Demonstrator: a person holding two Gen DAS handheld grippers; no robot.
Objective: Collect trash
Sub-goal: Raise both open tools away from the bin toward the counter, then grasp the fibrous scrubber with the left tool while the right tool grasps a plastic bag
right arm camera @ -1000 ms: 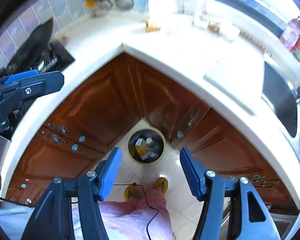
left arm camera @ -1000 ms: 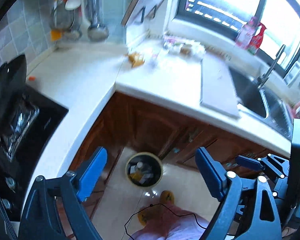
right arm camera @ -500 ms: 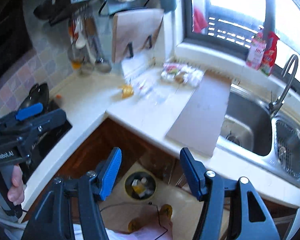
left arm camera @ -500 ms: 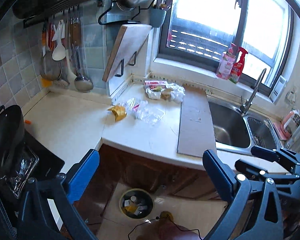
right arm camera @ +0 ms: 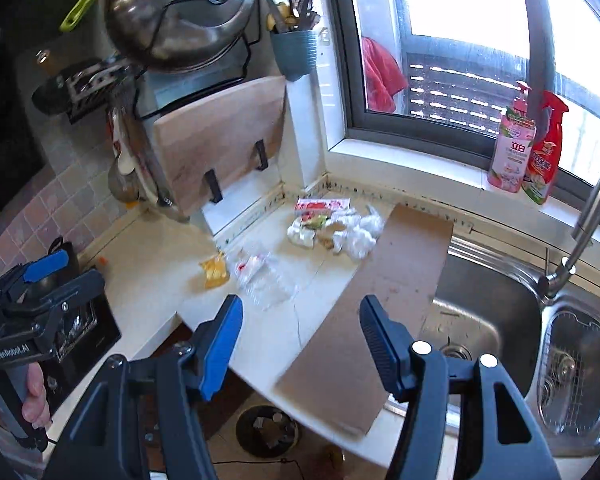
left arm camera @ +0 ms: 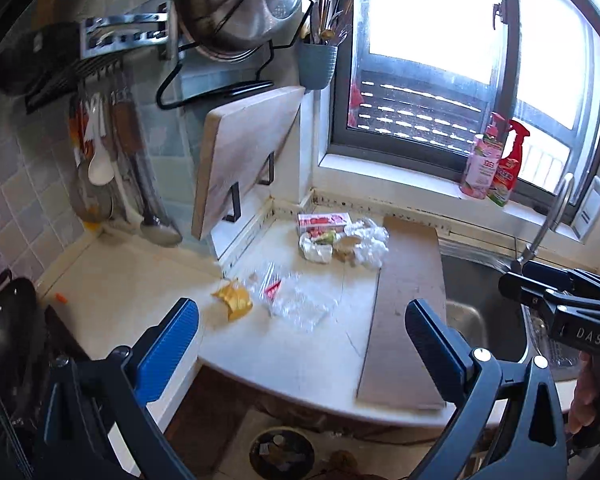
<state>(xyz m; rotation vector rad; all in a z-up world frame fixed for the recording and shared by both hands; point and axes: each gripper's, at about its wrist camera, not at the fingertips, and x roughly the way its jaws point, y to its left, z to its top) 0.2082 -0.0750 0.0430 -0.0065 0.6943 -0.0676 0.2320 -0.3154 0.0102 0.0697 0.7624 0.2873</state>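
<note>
Left gripper [left arm camera: 302,338]: jaws spread wide, nothing between them, blue pads facing inward. Held level, pointing forward.

Right gripper [right arm camera: 300,332]: jaws likewise spread, nothing gripped.

In the right wrist view, a hand [right arm camera: 28,394] wraps the left gripper's handle at far left. In the left wrist view, fingers [left arm camera: 584,398] show on the right gripper's handle.

daylight from blown-out window [left arm camera: 452,12] | dim corners | fisheye-bent edges | slight blur
</note>
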